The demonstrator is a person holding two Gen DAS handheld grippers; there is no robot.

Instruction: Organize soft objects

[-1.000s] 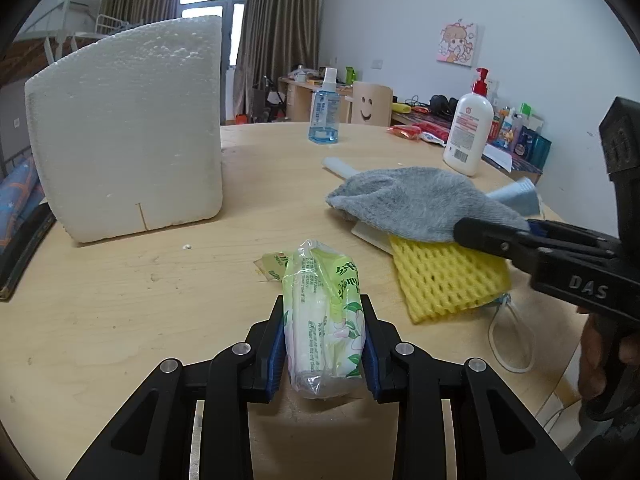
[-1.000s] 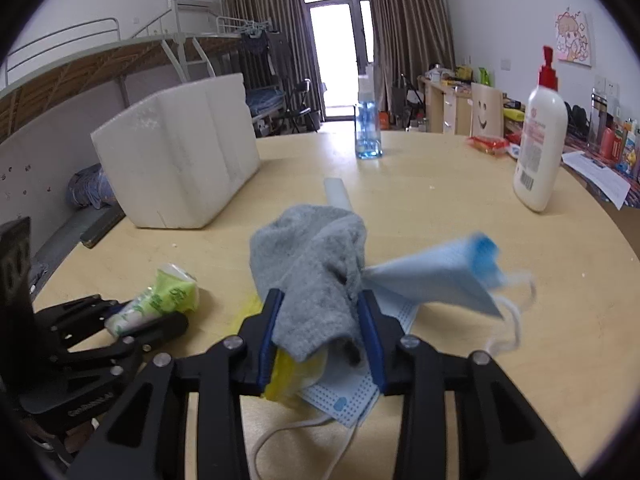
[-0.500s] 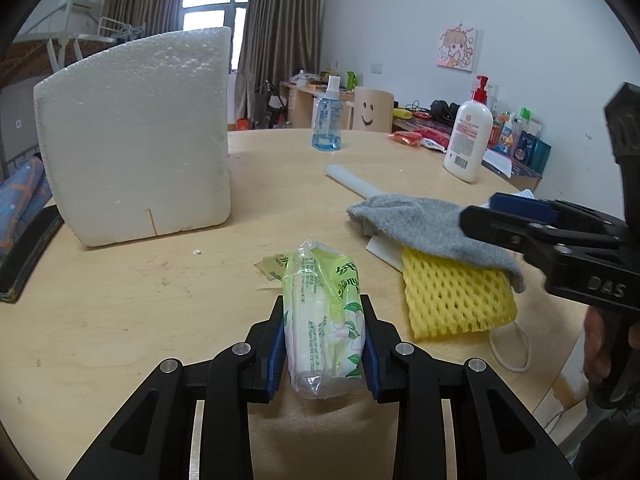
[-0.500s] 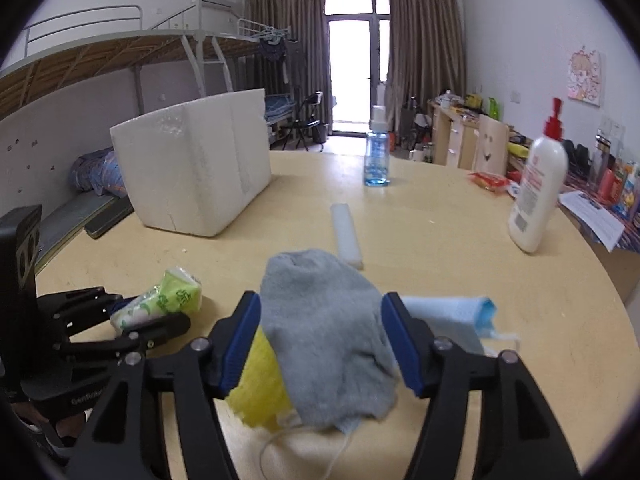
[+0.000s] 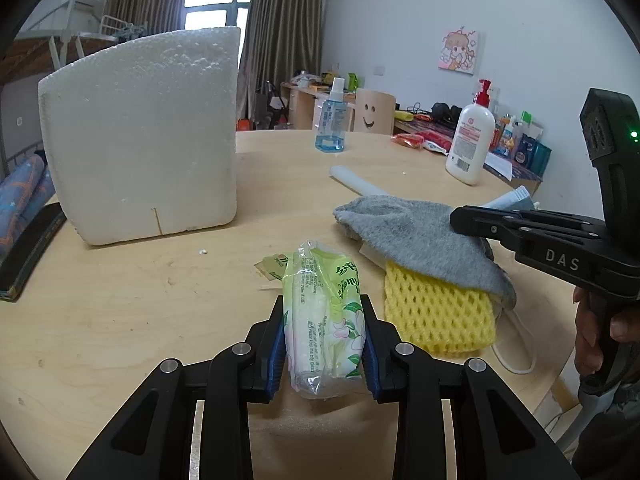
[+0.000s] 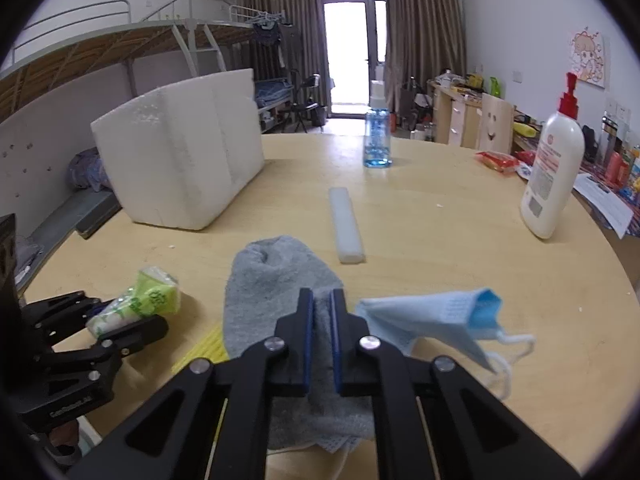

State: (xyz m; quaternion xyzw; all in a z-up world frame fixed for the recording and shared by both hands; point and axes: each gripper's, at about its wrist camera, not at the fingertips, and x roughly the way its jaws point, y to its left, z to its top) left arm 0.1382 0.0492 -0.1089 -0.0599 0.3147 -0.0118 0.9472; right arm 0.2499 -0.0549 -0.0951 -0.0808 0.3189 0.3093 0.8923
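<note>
On the round light-wood table (image 5: 120, 312), left gripper (image 5: 323, 320) is clamped on the green-and-white plastic tissue pack (image 5: 324, 312), near the table's front edge. Right gripper (image 6: 320, 324) has its fingers nearly together, pinching a fold of the grey knit sock (image 6: 272, 280). Sock drapes over the yellow foam mesh sleeve (image 5: 436, 312); light-blue face mask (image 6: 440, 320) just beside it. White styrofoam box (image 5: 140, 136) stands well apart, far left.
</note>
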